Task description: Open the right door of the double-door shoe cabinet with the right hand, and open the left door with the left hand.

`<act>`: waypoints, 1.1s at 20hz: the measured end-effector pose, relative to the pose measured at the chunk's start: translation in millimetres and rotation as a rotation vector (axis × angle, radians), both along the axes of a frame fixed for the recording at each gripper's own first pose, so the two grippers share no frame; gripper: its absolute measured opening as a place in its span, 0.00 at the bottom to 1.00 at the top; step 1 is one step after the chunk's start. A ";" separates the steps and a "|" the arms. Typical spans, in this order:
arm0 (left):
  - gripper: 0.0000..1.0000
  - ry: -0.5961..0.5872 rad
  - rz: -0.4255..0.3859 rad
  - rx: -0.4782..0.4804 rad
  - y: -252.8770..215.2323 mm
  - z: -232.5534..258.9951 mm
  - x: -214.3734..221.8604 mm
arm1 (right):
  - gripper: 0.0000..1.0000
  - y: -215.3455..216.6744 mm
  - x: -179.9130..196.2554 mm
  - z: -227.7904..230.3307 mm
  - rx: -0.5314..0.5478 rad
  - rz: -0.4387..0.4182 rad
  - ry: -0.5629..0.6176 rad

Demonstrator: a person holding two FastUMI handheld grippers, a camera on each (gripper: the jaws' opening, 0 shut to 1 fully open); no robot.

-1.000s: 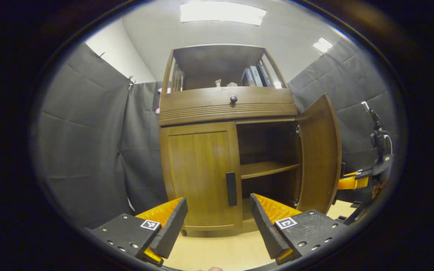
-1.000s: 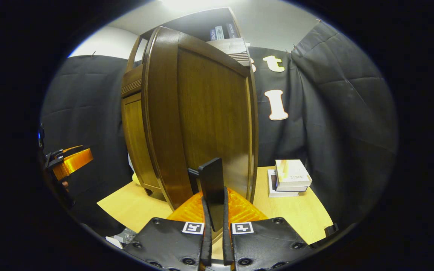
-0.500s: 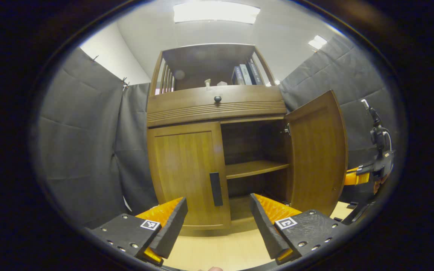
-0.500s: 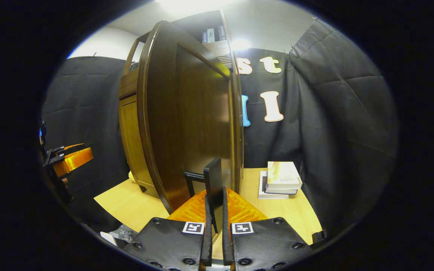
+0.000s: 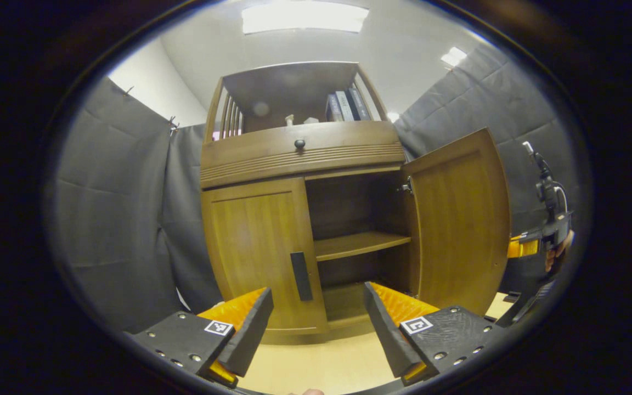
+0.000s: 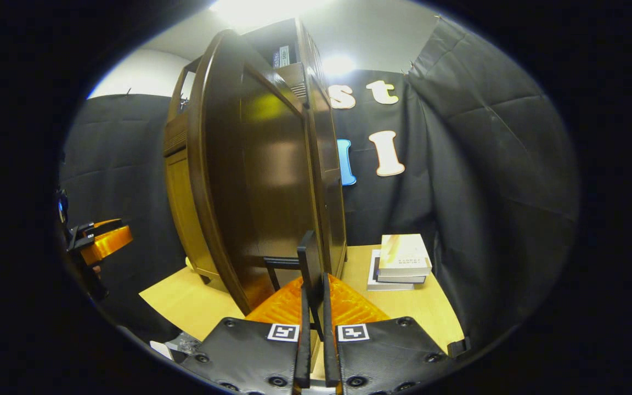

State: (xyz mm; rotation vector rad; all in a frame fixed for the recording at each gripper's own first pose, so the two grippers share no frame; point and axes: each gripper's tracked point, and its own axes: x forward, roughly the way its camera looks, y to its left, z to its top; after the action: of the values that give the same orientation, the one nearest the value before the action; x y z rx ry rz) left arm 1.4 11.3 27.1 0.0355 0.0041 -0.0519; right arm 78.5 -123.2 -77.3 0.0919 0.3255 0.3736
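Brown wooden shoe cabinet [image 5: 299, 159] on tabletop, right door [image 5: 458, 219] swung wide open showing an inner shelf, left door [image 5: 255, 247] shut, black handle [image 5: 300, 268] upright.

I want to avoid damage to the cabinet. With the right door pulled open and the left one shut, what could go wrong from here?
1. The right hand-held gripper is clamped on the right door's handle; pulling further may strain the hinge.
2. The stack of books lies near the right door; it could get hit.
3. The open left hand-held gripper may miss the left door's handle.
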 end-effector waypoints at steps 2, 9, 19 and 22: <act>0.96 0.006 0.004 -0.004 -0.6 -1.0 0.0 | 0.11 0.8 -3.9 -1.6 -0.003 0.012 0.005; 0.96 0.025 -0.006 -0.026 -1.9 -3.3 4.4 | 0.56 -20.6 -45.0 20.0 -0.066 -0.109 -0.056; 0.96 0.017 0.003 -0.038 -0.8 -3.8 4.0 | 1.00 -9.5 -104.2 56.0 -0.129 -0.303 -0.165; 0.96 0.027 0.010 -0.046 0.0 -2.5 3.1 | 1.00 11.5 -109.8 55.1 -0.111 -0.311 -0.171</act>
State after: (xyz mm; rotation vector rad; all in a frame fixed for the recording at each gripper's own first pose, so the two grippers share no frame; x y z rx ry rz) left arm 4.6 11.3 24.5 -0.0112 0.0304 -0.0424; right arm -31.3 -111.7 -22.2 0.0009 0.1583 0.0539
